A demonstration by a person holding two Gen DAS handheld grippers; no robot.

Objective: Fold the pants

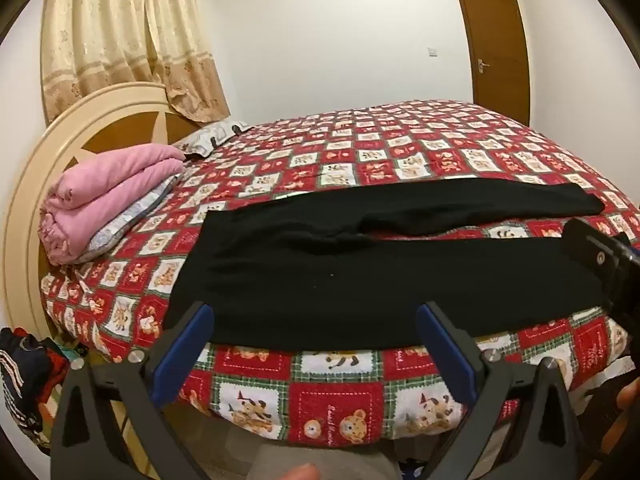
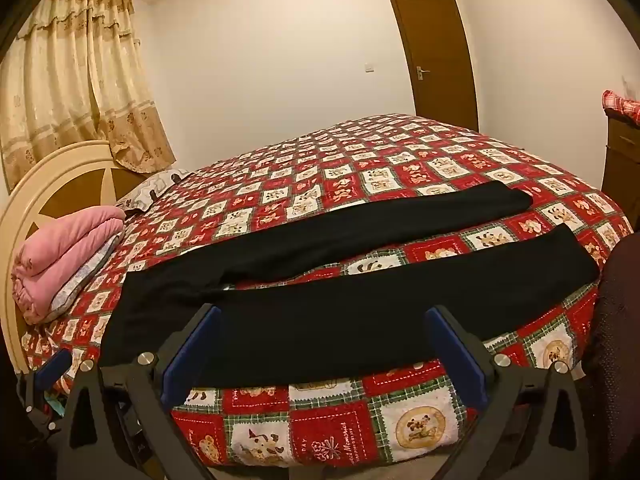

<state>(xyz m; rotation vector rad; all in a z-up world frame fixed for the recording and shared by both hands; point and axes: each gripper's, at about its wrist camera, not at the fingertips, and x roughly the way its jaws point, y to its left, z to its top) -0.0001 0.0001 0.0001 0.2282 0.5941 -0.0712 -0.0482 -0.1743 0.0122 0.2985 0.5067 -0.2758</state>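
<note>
Black pants [image 1: 360,272] lie flat on the bed, waistband at the left, both legs stretched to the right with a narrow gap between them. They also show in the right wrist view [image 2: 340,312]. My left gripper [image 1: 316,320] is open and empty, hovering at the bed's near edge just in front of the near leg. My right gripper [image 2: 324,324] is open and empty, also at the near edge over the near leg. The right gripper's body shows at the right edge of the left wrist view [image 1: 608,264].
The bed [image 1: 360,400] has a red checkered bear-print cover. A folded pink blanket [image 1: 108,200] and pillows lie by the cream headboard [image 1: 24,200]. A brown door [image 1: 496,44] is behind. A clothes pile [image 1: 24,376] sits on the floor at left. A wooden cabinet [image 2: 624,168] stands at right.
</note>
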